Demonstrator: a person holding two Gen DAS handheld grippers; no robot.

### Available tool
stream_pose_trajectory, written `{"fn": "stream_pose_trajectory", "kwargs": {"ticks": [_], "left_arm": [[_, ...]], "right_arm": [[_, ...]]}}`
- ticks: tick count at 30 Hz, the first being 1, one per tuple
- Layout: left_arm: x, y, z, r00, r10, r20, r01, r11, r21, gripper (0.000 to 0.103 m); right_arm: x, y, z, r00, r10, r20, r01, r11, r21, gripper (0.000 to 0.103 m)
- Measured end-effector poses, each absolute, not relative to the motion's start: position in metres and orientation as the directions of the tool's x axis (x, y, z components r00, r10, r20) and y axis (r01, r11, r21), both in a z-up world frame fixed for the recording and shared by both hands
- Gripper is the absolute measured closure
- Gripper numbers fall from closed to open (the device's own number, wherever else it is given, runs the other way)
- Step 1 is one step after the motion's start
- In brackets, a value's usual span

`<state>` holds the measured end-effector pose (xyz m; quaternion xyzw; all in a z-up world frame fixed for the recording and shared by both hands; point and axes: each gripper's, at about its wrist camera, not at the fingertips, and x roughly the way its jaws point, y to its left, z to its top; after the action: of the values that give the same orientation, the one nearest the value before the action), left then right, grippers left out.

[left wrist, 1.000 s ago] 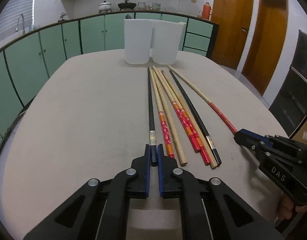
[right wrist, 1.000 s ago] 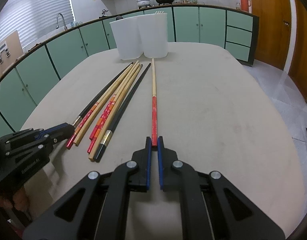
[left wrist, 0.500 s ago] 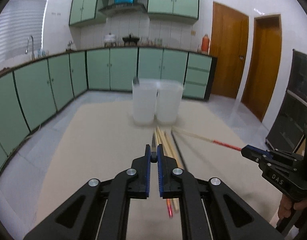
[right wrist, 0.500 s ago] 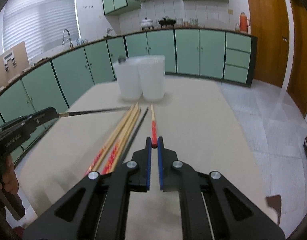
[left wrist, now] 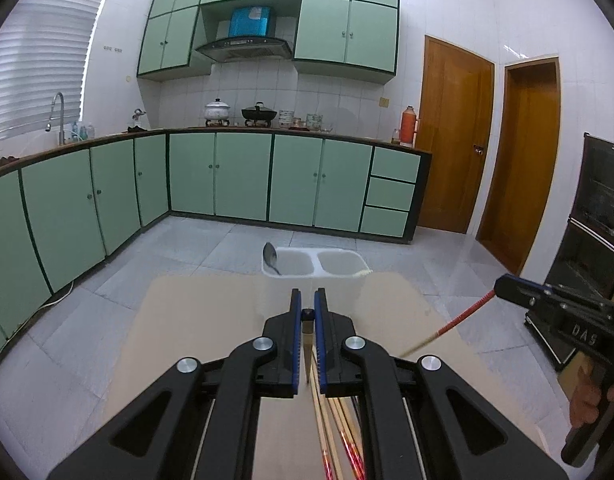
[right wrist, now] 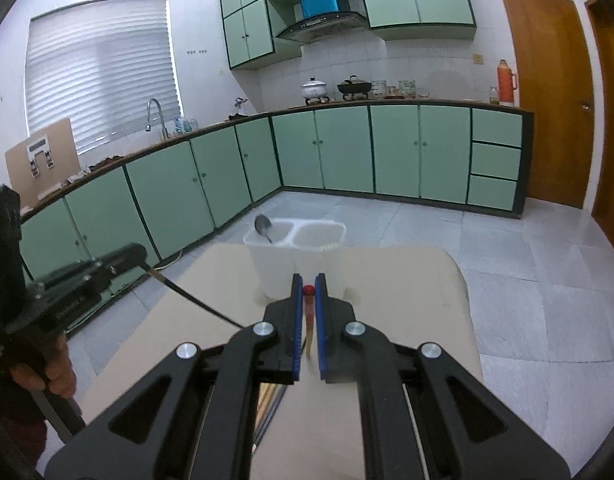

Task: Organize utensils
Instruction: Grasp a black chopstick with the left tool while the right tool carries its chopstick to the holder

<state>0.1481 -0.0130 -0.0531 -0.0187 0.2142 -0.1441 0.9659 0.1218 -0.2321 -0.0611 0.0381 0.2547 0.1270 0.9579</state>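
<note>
Each gripper is carrying one chopstick above the table (left wrist: 195,320), so the step in hand looks like the lift-and-carry between picking up and dropping into the holder. The left gripper (left wrist: 307,314) is clamping the butt end of a black chopstick (right wrist: 195,300), its jaws closed on it, and in the right wrist view the stick is slanting down toward the table from that gripper on the left. The right gripper (right wrist: 308,290) is pinching a red-ended chopstick (left wrist: 451,324) in the same way, jaws shut on the red tip, and in the left wrist view the stick is angling down and leftward from it on the right. The white two-compartment utensil holder (left wrist: 315,264) is standing at the far end of the table, with a metal spoon (left wrist: 270,257) leaning in its left compartment; the right compartment seems to be holding only pale tips at its right rim, hard to identify. The remaining chopsticks (left wrist: 335,432) are lying on the table under the left gripper. The next move probably calls for tipping each stick upright, bringing its free end over one compartment, and lowering before releasing, while keeping the two sticks from crossing. As for writing, the right gripper's body is showing "DAS" in the left wrist view; the left gripper's side is bearing a printed line too blurred to read.
</note>
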Motion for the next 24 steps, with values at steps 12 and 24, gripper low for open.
{"fn": "stream_pose_trajectory", "kwargs": {"ticks": [12, 24], "left_arm": [[0.170, -0.012, -0.019, 0.871, -0.314, -0.379, 0.296, 0.949, -0.105, 0.097], [0.224, -0.027, 0.062, 0.920, -0.325, -0.221, 0.314, 0.946, -0.083, 0.097]], "right_arm": [[0.166, -0.236, -0.024, 0.815, 0.312, -0.489, -0.280, 0.950, 0.140, 0.098], [0.219, -0.250, 0.053, 0.882, 0.308, -0.356, -0.286, 0.951, 0.116, 0.098]]}}
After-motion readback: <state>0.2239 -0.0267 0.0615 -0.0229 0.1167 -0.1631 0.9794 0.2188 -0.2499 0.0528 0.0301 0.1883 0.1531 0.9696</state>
